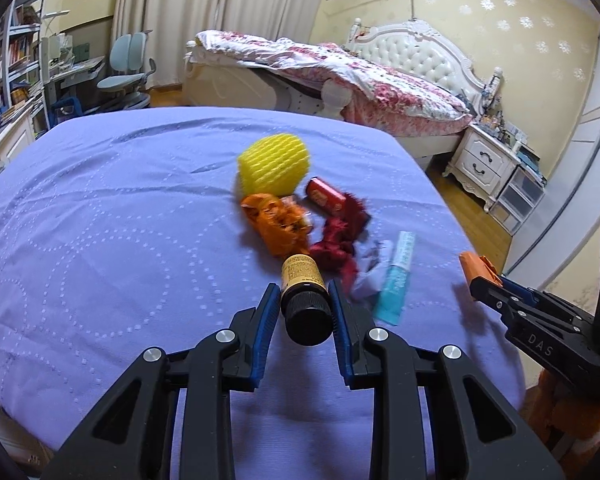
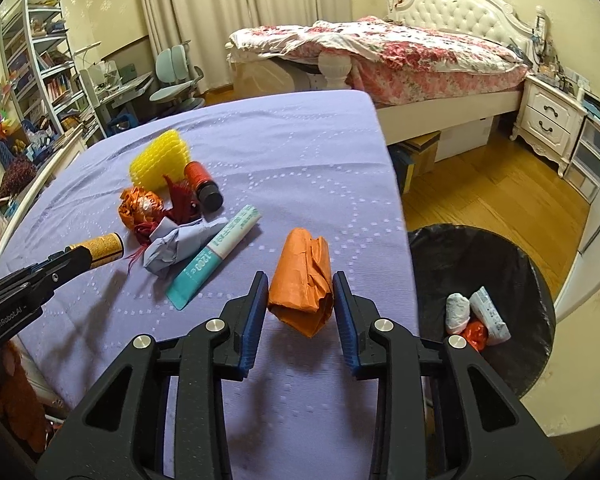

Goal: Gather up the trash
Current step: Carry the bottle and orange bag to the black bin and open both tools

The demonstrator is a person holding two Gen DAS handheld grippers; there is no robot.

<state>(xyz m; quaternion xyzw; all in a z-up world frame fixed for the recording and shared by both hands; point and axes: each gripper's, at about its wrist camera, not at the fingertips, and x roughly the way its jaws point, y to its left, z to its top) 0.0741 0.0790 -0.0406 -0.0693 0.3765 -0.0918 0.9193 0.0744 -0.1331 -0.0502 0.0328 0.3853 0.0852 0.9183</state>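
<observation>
Where each pair grips, left tongs (image 1: 305,305) around yellow-labelled bottle (image 1: 303,295), right tongs (image 2: 300,297) around orange paper (image 2: 303,281)

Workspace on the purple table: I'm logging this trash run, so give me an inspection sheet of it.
Surface: purple tablecloth, wrinkled, trash grouped near its middle.
Job's things: yellow-label bottle in the left claw; orange paper in the right claw; toothpaste tube, yellow foam net, red bottle, orange wrapper, crumpled grey paper on the cloth.
Bin: black-lined trash bin beside the table, some trash inside.
Clutter: red shreds among the pile.
Grippers: both claws closed on their items.
Cables: nothing seen.
Surroundings: bed, nightstand, desk chair, bookshelf.
</observation>
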